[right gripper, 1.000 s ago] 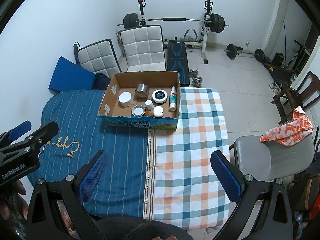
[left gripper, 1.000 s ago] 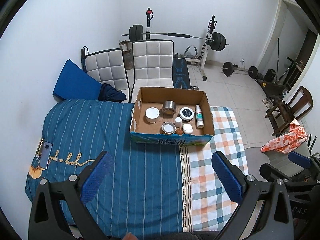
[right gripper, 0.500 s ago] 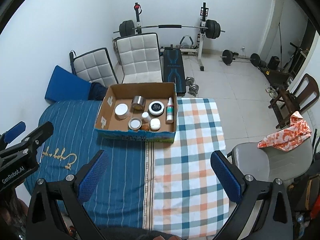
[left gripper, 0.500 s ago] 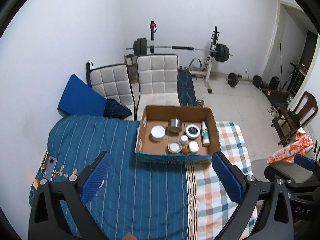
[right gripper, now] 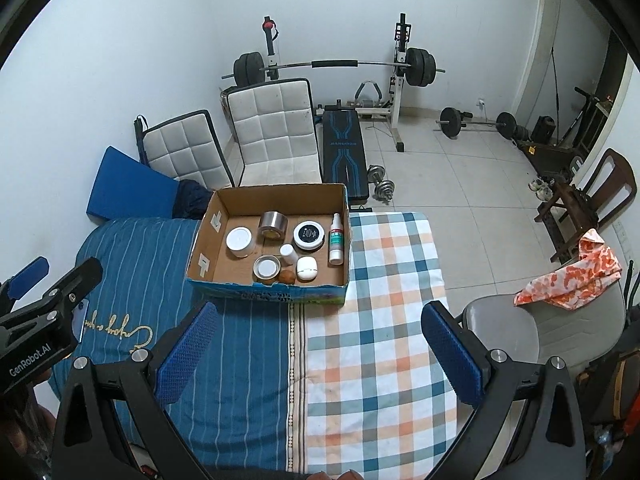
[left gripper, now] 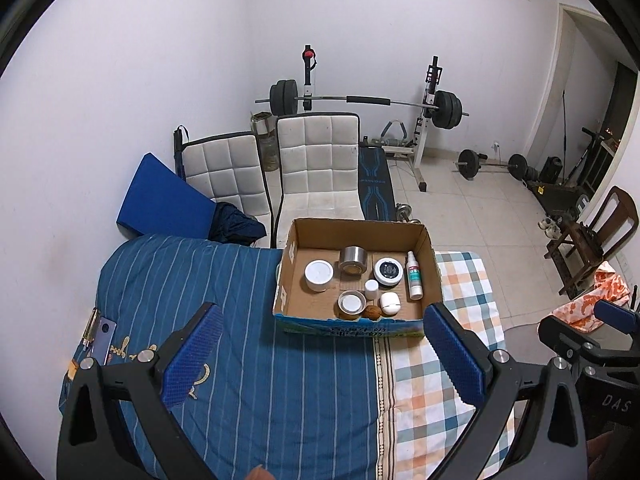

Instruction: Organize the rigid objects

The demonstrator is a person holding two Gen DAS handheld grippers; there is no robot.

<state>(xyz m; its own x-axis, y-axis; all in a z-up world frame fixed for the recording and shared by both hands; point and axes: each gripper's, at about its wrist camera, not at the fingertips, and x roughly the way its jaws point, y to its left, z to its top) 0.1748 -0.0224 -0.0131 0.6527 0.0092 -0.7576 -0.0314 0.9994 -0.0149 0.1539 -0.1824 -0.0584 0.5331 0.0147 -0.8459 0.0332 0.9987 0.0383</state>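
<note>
- A cardboard box (left gripper: pixel 357 276) is seen resting on a bed (left gripper: pixel 280 380), near its far edge, where a blue striped cover meets a checked cover.
- Inside the box, small rigid items are set upright: a white-lidded jar (left gripper: pixel 319 275), a silver tape roll (left gripper: pixel 353 259), a black-lidded tin (left gripper: pixel 388 271), a spray bottle (left gripper: pixel 414 276), a small white bottle (left gripper: pixel 371 289), a shallow metal tin (left gripper: pixel 351 303), a white rounded case (left gripper: pixel 390 304) and a brown round object (left gripper: pixel 372 313).
- The brown round object lies between the shallow metal tin and the white rounded case, against the near wall of the box.
- The left tongs (left gripper: pixel 320 354) are held wide open above the blue cover, nothing between the blue pads; the box is seen just beyond them.
- The right tongs (right gripper: pixel 314 354) are likewise spread wide and empty, above the seam of the two covers.
- Only in the left wrist view is a clipboard-like item (left gripper: pixel 98 334) shown at the bed's left edge, and the right tongs appear at the right border.
- Only in the right wrist view are a dumbbell (right gripper: pixel 382 188) on the floor, a grey chair seat (right gripper: pixel 504 332) beside the bed, and the left tongs at the left border shown clearly.
- In both views, two white padded chairs (left gripper: pixel 316 164) and a barbell rack (left gripper: pixel 364 101) stand behind the box.
</note>
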